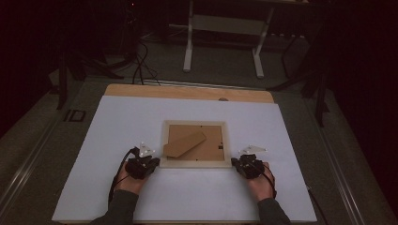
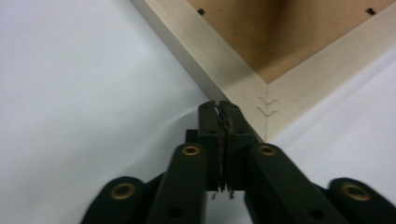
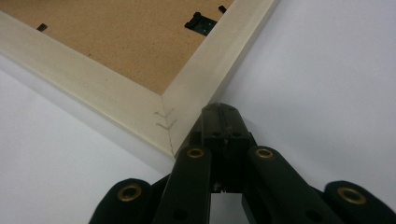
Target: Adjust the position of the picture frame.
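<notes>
A pale wooden picture frame (image 1: 195, 162) lies face down in the middle of the white board, its brown backing (image 1: 206, 136) and folded stand (image 1: 184, 143) facing up. My left gripper (image 1: 154, 162) is shut, its tips touching the frame's near left corner (image 2: 261, 109). In the left gripper view the two jaws of my left gripper (image 2: 220, 105) press together with nothing between them. My right gripper (image 1: 236, 163) is shut too, its tips against the frame's near right corner (image 3: 187, 112). The right gripper view shows my right gripper (image 3: 224, 108) with its jaws closed and empty.
The white board (image 1: 117, 122) lies on a wooden table (image 1: 187, 91) whose far edge shows. Small black clips (image 3: 200, 22) hold the frame's backing. A white desk frame (image 1: 224, 28) stands on the dark floor beyond.
</notes>
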